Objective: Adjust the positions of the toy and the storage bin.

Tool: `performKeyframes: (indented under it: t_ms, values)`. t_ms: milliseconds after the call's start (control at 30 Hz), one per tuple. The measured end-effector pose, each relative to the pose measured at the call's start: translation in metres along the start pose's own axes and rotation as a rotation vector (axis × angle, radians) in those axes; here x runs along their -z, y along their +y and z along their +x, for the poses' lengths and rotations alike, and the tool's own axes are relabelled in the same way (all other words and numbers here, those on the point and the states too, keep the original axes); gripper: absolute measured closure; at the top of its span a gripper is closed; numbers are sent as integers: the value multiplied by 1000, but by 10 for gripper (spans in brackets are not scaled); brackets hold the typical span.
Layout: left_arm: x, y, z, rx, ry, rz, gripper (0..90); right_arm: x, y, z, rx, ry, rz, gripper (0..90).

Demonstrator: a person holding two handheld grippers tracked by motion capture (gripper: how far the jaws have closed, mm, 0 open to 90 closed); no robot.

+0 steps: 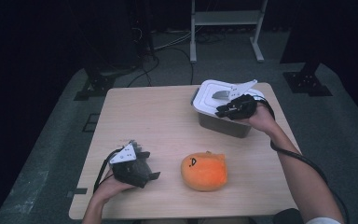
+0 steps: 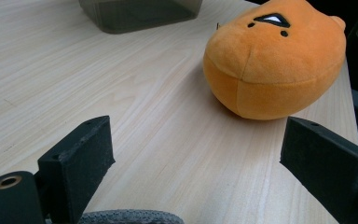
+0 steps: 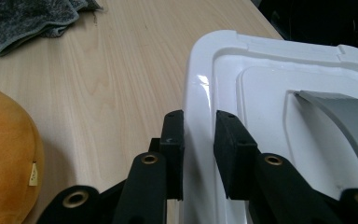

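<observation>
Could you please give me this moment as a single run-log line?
right hand-held gripper: shut on white lid rim | left hand-held gripper: open, resting on table | orange plush: untouched | bin: lidded

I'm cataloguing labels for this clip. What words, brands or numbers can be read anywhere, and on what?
No readable text anywhere.
Orange plush toy: a small pale tag, its marks too small to read.
White lid: no lettering visible.

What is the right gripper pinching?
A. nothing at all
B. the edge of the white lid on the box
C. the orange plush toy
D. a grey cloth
B: the right gripper has its two black jaws closed on the rim of the white lid.
</observation>
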State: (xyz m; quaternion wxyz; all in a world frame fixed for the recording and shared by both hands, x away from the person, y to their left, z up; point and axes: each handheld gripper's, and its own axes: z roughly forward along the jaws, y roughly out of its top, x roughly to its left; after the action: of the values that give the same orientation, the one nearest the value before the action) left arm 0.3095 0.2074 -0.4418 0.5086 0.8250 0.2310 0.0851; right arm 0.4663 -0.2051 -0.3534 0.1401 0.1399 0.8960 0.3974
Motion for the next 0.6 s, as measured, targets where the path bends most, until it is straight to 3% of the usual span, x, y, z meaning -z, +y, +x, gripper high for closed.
performKeyframes:
  t_ms: [600]
  values:
    - [-1,0,0,1,-7,6,84,-2,-4,-1,-7,-2,-11,712]
